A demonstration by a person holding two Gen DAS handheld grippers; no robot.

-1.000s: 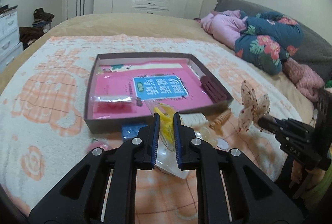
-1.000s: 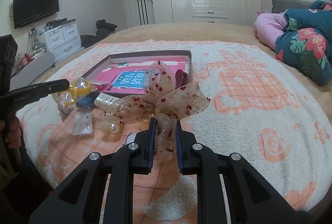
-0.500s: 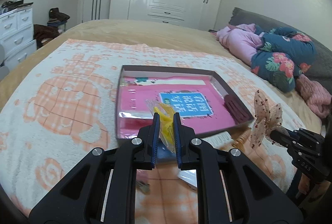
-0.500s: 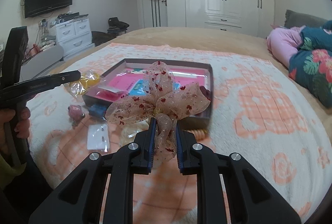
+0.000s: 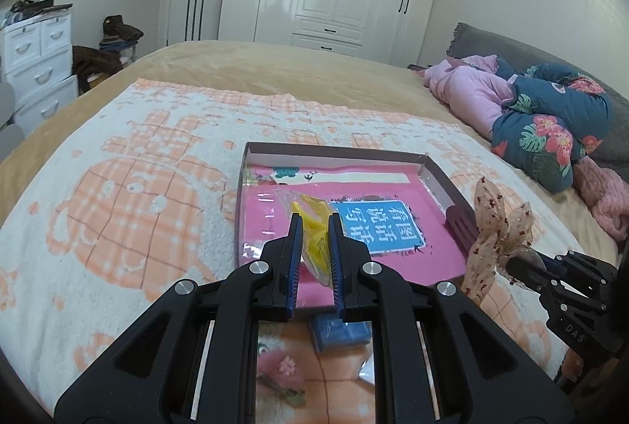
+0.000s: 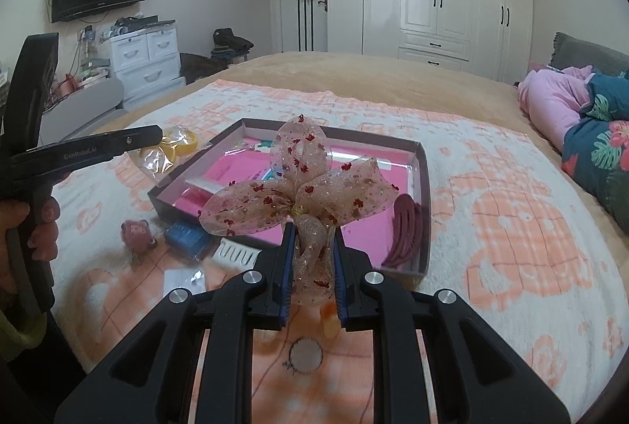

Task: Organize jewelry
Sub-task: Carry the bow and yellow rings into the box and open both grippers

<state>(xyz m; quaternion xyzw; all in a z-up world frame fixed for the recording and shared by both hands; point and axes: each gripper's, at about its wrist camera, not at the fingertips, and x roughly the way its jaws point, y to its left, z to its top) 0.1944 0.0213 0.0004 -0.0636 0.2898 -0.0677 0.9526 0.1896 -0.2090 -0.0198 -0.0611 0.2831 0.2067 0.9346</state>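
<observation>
My left gripper (image 5: 314,219) is shut on a clear plastic bag with a yellow piece (image 5: 312,247) inside. It hangs above the near left part of a shallow dark box with a pink lining (image 5: 338,149). In the right wrist view that bag (image 6: 173,149) sits at the left gripper's tip (image 6: 157,135), just left of the box (image 6: 423,188). My right gripper (image 6: 313,228) is shut on the tail of a sheer pink bow with red specks (image 6: 295,188), held in front of the box's near edge. From the left wrist camera the bow (image 5: 495,227) shows at the right.
A maroon hair clip (image 6: 407,231) lies in the box's right end. In front of the box on the blanket lie a blue item (image 5: 340,333), a pink flower clip (image 6: 135,231), a white comb (image 6: 236,253) and a small white card (image 6: 184,278). Pink and floral bedding (image 5: 550,125) is piled at the right.
Both grippers have moved forward toward the box with their loads. The bagged yellow piece went from in front of the box to above its near left part. Both grips hold.
</observation>
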